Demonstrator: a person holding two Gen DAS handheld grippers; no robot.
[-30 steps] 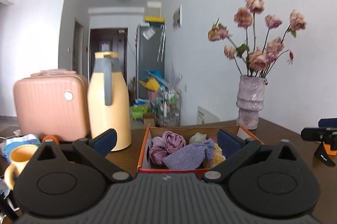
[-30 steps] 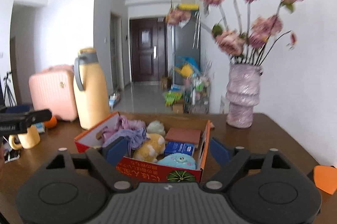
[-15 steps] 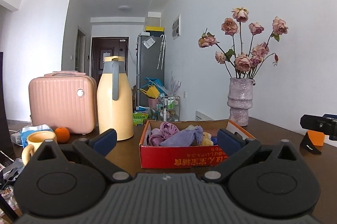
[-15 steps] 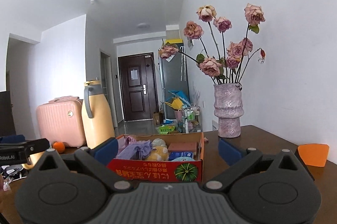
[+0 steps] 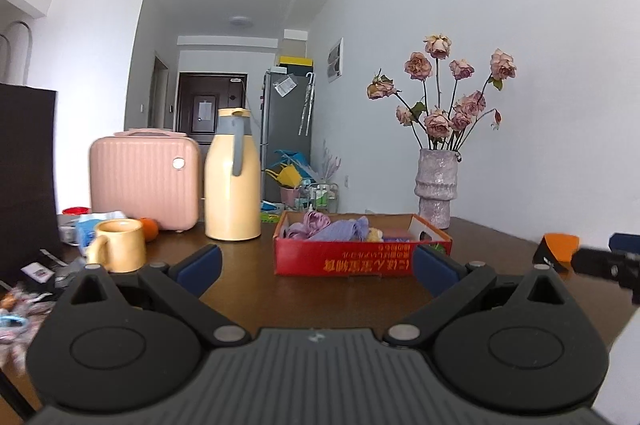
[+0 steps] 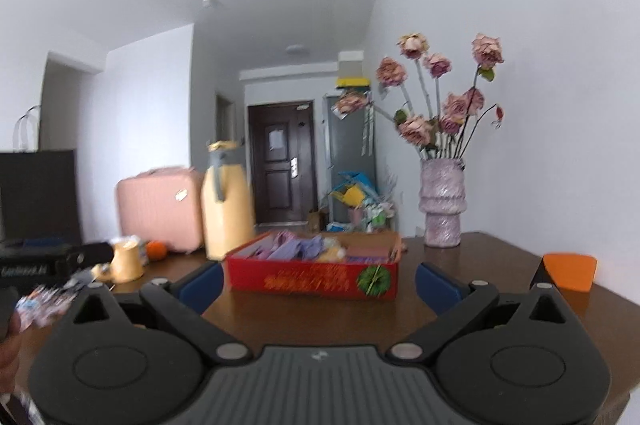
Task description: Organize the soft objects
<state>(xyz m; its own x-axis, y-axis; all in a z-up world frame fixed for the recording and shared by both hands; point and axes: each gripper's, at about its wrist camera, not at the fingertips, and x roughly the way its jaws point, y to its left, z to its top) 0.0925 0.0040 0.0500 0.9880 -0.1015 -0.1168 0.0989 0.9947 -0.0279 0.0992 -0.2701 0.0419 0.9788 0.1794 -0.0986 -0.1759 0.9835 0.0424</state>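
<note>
Soft purple cloths (image 5: 343, 228) lay in the red cardboard box (image 5: 344, 261) on the brown wooden table (image 5: 248, 265); my left claw (image 5: 316, 263) and right claw (image 6: 318, 283) gaped empty, the right's jaws just opened wider.

The left hand-held gripper (image 5: 316, 265) points nearly level, tipped a little downward, its two blue-padded fingers (image 5: 198, 263) spread wide with nothing between them. The right hand-held gripper (image 6: 318, 279) sits in much the same pose, nearly level and slightly nose-down; its jaws have just been opening and now stand wide apart, with nothing held between its blue pads (image 6: 434, 283). Each gripper's black body shows at the edge of the other's view.
</note>
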